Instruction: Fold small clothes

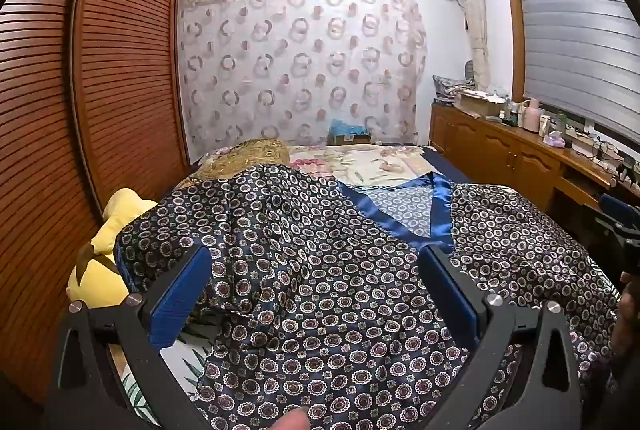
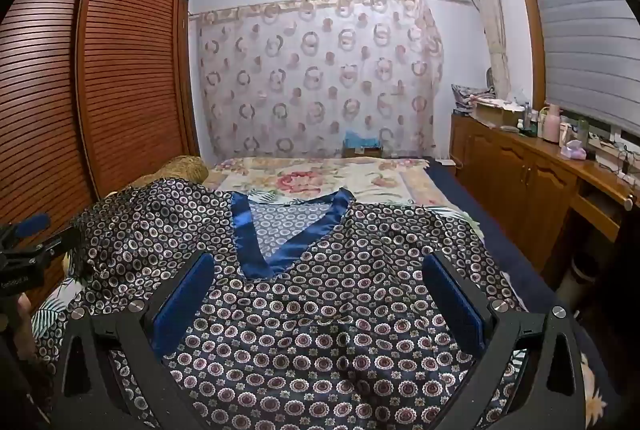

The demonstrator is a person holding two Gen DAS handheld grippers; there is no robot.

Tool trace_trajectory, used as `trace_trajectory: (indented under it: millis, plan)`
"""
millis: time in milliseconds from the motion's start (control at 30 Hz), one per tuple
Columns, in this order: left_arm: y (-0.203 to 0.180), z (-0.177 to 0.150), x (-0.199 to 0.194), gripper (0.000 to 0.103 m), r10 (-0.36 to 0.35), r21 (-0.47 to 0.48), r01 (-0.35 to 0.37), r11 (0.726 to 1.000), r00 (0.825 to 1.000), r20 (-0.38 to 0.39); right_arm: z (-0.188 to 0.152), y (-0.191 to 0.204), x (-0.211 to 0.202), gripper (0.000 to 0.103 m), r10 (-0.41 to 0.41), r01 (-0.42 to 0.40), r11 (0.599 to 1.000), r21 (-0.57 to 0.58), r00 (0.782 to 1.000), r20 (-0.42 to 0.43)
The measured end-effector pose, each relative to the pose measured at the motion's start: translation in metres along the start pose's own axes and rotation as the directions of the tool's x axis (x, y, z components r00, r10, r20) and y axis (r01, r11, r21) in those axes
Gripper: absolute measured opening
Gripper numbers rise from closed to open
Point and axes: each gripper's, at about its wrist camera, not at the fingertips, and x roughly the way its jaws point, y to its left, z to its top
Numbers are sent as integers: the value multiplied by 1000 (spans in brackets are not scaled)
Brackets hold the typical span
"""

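Note:
A dark satin top (image 1: 320, 270) with a ring pattern and a blue V-neck band (image 1: 404, 213) lies spread on the bed. Its left side is bunched up into a hump. My left gripper (image 1: 316, 266) hovers open above the left half, nothing between its blue pads. In the right wrist view the same top (image 2: 320, 310) fills the foreground, its V-neck (image 2: 280, 242) pointing toward me. My right gripper (image 2: 320, 274) is open over the chest area, holding nothing. The left gripper's body (image 2: 24, 250) shows at the far left edge.
The bed has a floral sheet (image 2: 320, 177). A yellow plush toy (image 1: 104, 254) lies at the bed's left edge beside the slatted wardrobe (image 1: 80, 89). A gold cushion (image 1: 256, 153) sits behind the top. A wooden cabinet (image 2: 532, 173) with clutter runs along the right.

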Motion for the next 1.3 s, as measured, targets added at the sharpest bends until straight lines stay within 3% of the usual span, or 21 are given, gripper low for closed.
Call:
trace_trajectory:
  millis: [1300]
  plan:
    - [0,-2,-2,103,-4,-20,4,1000,1000,-5,0,4,1,103,2,-2,1000,0,1000,-8]
